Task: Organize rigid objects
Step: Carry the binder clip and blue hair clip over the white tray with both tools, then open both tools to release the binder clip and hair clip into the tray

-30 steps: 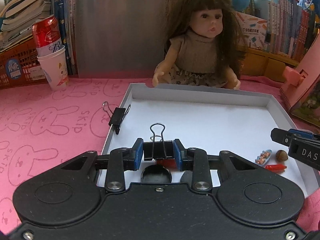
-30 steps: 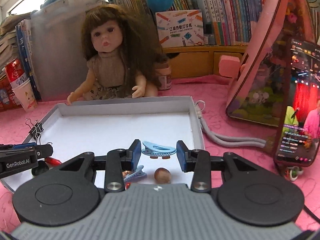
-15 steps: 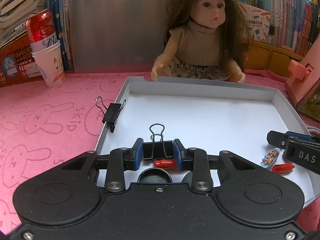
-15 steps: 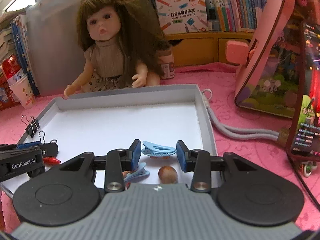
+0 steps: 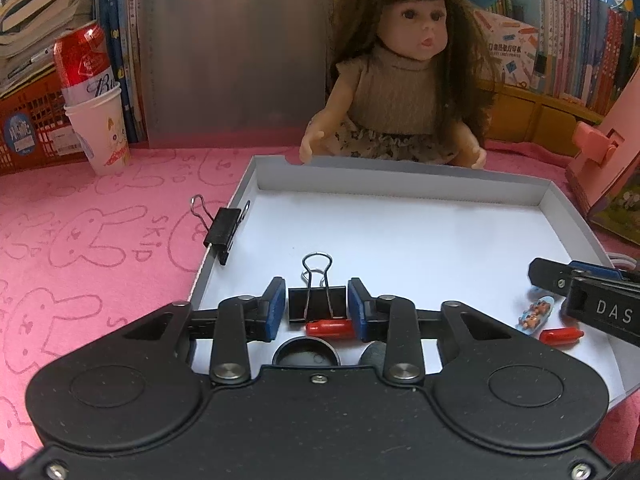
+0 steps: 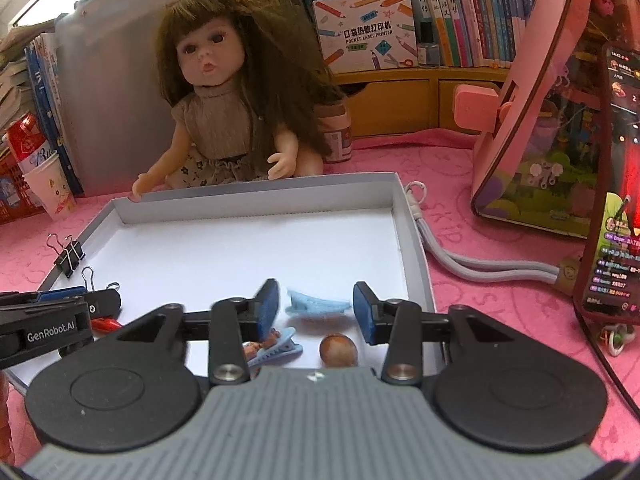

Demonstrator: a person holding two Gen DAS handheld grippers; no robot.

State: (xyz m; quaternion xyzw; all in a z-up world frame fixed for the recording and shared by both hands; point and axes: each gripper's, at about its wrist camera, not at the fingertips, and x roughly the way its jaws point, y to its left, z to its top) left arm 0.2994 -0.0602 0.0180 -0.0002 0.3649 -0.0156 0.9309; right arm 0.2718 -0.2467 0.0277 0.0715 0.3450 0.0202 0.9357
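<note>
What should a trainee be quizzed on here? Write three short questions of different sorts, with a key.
1. True or false: the brown nut lies outside the white tray.
2. What sits just behind the tray's far wall? A) a doll B) a kettle C) a laptop
3. Fill in: the red can stands in a white paper ___.

Key: 1 false, it lies inside the tray, near the front. 2 A. 3 cup.
</note>
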